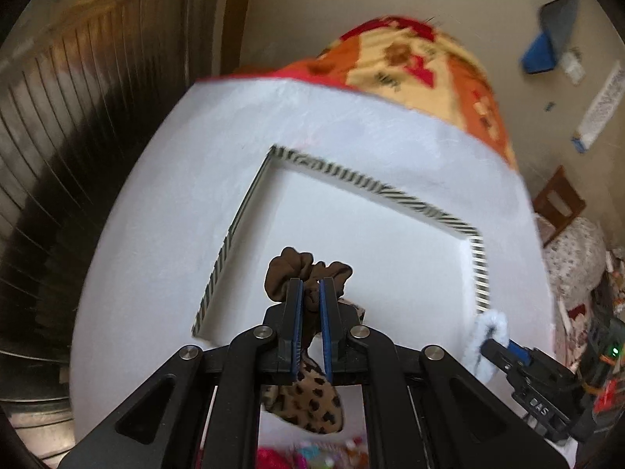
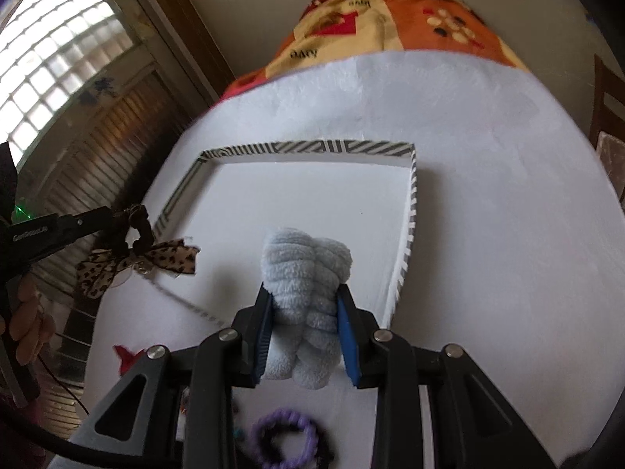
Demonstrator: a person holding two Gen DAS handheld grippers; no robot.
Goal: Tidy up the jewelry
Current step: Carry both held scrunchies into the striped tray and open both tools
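My left gripper (image 1: 310, 285) is shut on a brown scrunchie with a leopard-print bow (image 1: 308, 402) and holds it over the near left part of a shallow white tray with a zebra-striped rim (image 1: 351, 178). It also shows in the right wrist view (image 2: 136, 230), with the bow (image 2: 164, 258) hanging at the tray's left edge. My right gripper (image 2: 304, 293) is shut on a fluffy light blue scrunchie (image 2: 306, 269) above the tray's near side (image 2: 410, 211). That gripper and scrunchie (image 1: 486, 336) show at the tray's right corner in the left wrist view.
The tray lies on a white cloth (image 2: 488, 179) over an orange and red patterned blanket (image 2: 390, 8). A purple spiral hair tie (image 2: 289, 441) and a red piece (image 2: 125, 353) lie near me. Pink items (image 1: 312, 455) lie below the left gripper. A wooden chair (image 1: 558, 203) stands right.
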